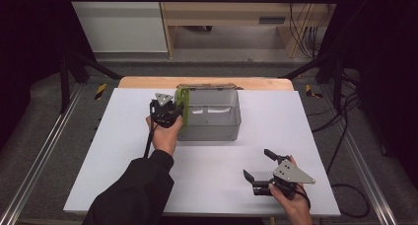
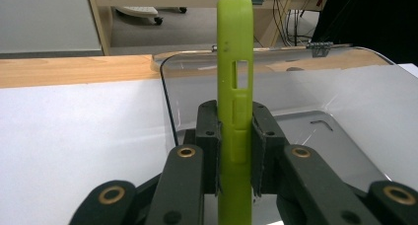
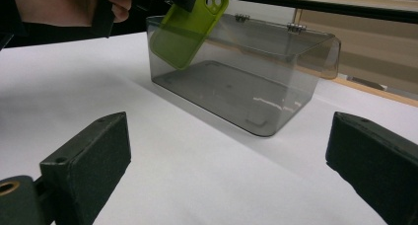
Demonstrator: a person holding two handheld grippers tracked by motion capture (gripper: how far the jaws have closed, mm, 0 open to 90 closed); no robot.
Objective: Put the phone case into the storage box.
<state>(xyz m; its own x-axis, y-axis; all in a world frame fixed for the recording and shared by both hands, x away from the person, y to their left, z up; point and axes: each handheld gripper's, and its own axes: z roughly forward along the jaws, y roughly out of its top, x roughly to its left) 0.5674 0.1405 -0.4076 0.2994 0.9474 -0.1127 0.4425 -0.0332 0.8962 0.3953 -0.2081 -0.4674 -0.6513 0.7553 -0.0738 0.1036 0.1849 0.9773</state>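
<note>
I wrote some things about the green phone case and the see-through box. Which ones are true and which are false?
1. The left claw pinches the green case. True.
2. The right claw is shut. False: its jaws stand wide apart, with nothing between them.
3. The box has its lid open. True.
4. The case lies flat on the box floor. False: it is held up at the box's left wall.
5. The box sits on a white table. True.
</note>
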